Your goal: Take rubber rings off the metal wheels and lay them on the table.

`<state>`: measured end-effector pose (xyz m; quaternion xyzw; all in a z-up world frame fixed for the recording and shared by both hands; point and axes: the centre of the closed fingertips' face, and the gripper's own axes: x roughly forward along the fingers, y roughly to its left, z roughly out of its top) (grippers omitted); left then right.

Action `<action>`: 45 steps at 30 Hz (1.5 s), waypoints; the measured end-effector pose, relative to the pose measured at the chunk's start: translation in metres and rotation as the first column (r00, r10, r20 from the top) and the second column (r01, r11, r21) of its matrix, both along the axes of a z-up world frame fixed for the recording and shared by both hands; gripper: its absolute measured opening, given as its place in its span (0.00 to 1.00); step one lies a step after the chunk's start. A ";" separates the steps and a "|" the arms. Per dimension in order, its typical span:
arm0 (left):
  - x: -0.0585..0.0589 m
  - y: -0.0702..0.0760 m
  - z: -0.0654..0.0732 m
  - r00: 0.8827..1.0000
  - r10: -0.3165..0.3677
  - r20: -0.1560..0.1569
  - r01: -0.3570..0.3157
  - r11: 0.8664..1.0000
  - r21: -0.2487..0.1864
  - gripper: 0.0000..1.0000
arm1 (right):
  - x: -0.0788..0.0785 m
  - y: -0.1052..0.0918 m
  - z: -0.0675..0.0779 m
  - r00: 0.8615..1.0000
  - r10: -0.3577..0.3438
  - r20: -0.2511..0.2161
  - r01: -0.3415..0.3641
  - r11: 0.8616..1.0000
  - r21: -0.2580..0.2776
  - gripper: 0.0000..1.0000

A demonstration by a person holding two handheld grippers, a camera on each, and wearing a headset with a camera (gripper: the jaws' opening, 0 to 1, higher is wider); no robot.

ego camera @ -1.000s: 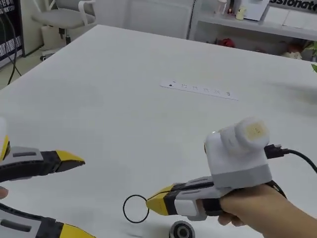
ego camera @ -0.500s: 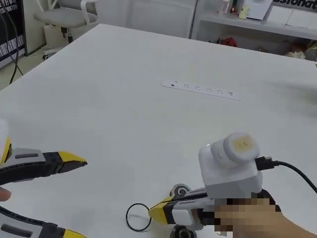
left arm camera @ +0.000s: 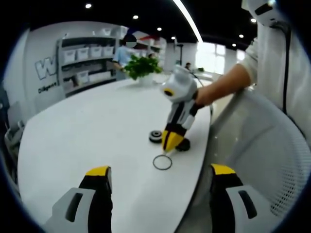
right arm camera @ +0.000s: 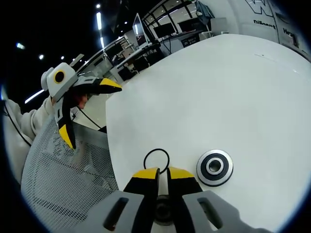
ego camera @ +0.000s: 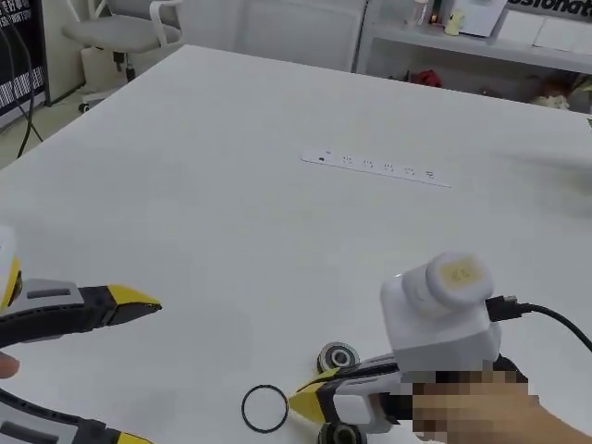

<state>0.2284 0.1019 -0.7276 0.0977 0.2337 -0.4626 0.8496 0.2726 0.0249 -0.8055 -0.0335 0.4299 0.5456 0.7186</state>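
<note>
A thin black rubber ring (ego camera: 244, 407) (left arm camera: 162, 156) (right arm camera: 156, 149) lies flat on the white table (ego camera: 277, 231), near its front edge. Just right of the ring, my right gripper (ego camera: 298, 404) (left arm camera: 170, 141) (right arm camera: 163, 172) points at it, jaws shut and nothing between the tips. One metal wheel (ego camera: 338, 357) (left arm camera: 156, 136) (right arm camera: 214, 167) rests beside the gripper on the far side. A second wheel (ego camera: 342, 433) (left arm camera: 183, 144) (right arm camera: 163, 211) sits partly hidden under the right gripper. My left gripper (ego camera: 139, 370) (left arm camera: 160, 171) is wide open and empty, well left of the ring.
A white power strip (ego camera: 375, 168) lies across the middle of the table. The ring and wheels are close to the table's near edge (left arm camera: 194, 160), with a mesh chair (left arm camera: 262, 145) beyond it. An office chair (ego camera: 120, 32) stands far left and a plant (left arm camera: 142, 65) on the far end.
The right gripper's tip has drawn slightly away from the ring, which stays flat on the table. The left gripper has held still and open.
</note>
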 end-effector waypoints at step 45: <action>-0.001 -0.045 0.033 0.984 -0.178 0.023 0.177 0.982 0.061 0.85 | -0.014 -0.075 0.023 0.996 -0.019 0.088 0.010 0.995 0.102 0.16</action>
